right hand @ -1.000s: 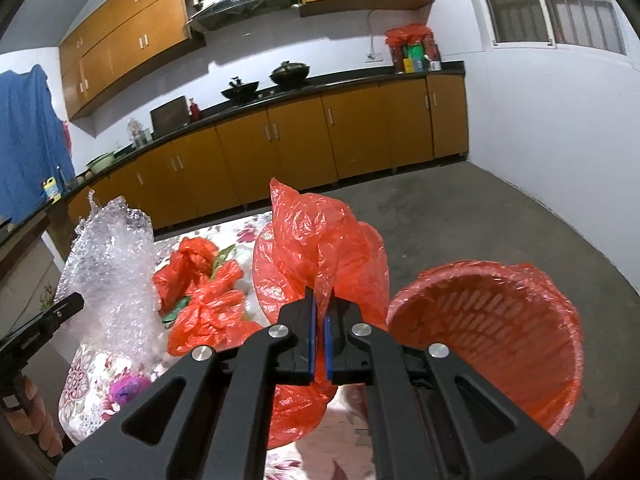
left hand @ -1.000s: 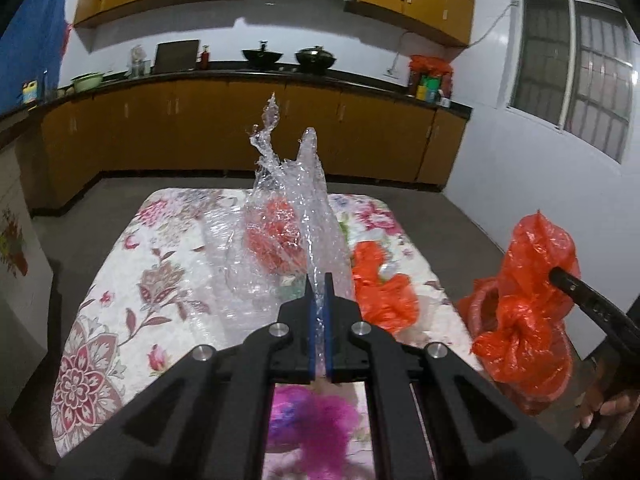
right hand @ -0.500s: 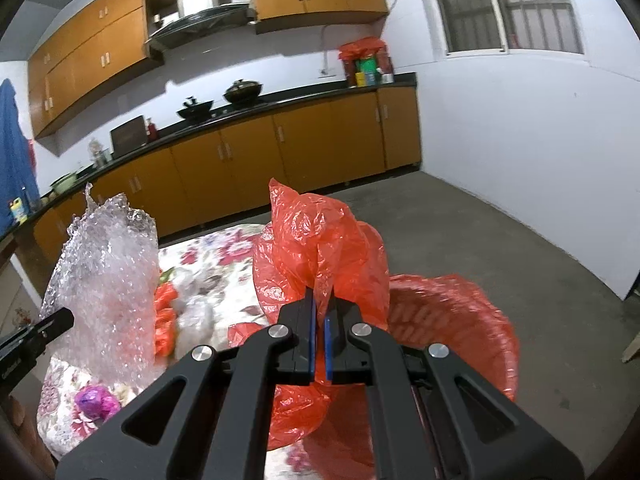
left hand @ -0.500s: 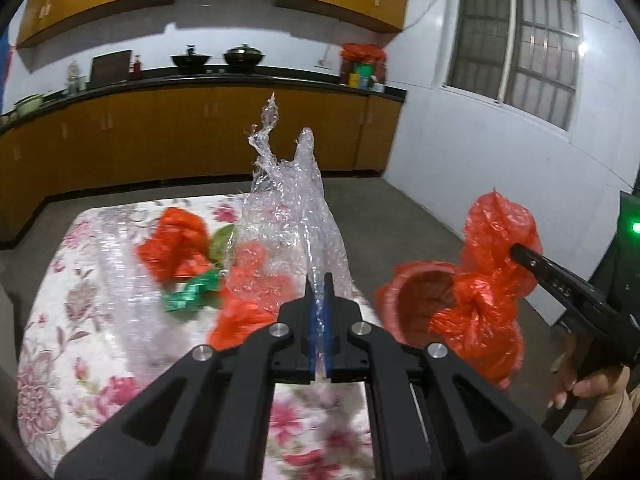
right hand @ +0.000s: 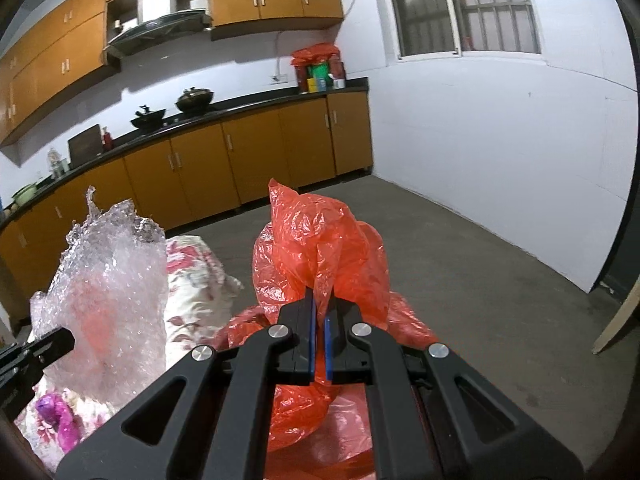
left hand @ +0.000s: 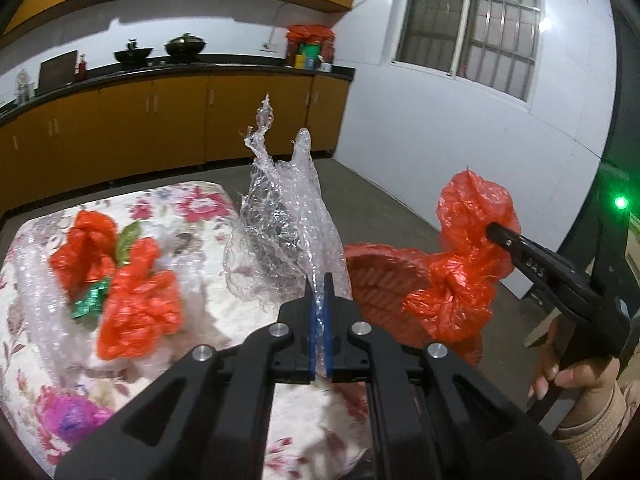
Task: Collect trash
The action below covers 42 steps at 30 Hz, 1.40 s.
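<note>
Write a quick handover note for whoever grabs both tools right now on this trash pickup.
Left tool: shut on the bubble wrap, held up over the table's near corner.
Right tool: shut on a red plastic bag, held above the red-lined trash basket beside the table.
Done: both pieces are lifted off the floral tablecloth.
Left: drop both into the basket, then collect the crumpled red bags, the green scrap and the clear wrap on the table.
</note>
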Each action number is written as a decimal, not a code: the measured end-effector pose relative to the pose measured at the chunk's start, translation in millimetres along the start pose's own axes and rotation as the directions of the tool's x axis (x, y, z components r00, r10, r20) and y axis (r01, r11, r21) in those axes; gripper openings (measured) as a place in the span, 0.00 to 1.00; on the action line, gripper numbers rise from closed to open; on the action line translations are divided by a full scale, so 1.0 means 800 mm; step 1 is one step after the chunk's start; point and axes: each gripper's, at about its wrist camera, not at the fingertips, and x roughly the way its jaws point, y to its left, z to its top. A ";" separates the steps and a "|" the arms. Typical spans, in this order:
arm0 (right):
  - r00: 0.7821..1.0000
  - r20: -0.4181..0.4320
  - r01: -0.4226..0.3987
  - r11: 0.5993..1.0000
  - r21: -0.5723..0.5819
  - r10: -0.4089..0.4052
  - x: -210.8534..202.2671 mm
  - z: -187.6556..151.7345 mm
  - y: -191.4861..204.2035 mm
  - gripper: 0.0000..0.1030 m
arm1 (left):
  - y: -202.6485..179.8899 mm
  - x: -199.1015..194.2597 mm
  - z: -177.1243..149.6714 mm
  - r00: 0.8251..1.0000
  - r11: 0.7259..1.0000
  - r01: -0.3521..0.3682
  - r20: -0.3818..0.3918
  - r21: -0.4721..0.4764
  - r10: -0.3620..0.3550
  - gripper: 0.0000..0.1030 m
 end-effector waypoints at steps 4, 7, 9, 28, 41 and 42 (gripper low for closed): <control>1.000 -0.010 0.019 1.000 0.015 -0.019 0.006 -0.001 -0.015 0.03 | -0.016 0.018 -0.003 0.999 1.000 0.026 -0.023 0.017 -0.026 0.05; 0.999 -0.015 0.029 0.999 0.025 -0.028 0.009 -0.002 -0.023 0.03 | -0.030 0.032 -0.007 0.998 0.999 0.041 -0.041 0.025 -0.040 0.05; 0.999 -0.020 0.033 0.999 0.036 -0.032 0.011 -0.001 -0.027 0.03 | -0.035 0.042 -0.008 0.997 0.998 0.048 -0.055 0.027 -0.046 0.05; 0.999 -0.051 0.003 0.999 0.043 -0.001 0.014 -0.007 -0.038 0.42 | -0.008 0.052 -0.034 0.997 0.999 -0.025 -0.077 -0.026 0.023 0.51; 0.999 -0.013 -0.044 0.998 -0.055 0.044 -0.019 -0.022 0.018 0.47 | 0.064 -0.040 -0.054 0.949 0.951 -0.307 0.060 -0.045 0.309 0.78; 0.999 -0.012 -0.051 0.997 -0.061 0.051 -0.021 -0.023 0.022 0.47 | 0.070 -0.047 -0.057 0.944 0.945 -0.322 0.061 -0.052 0.325 0.78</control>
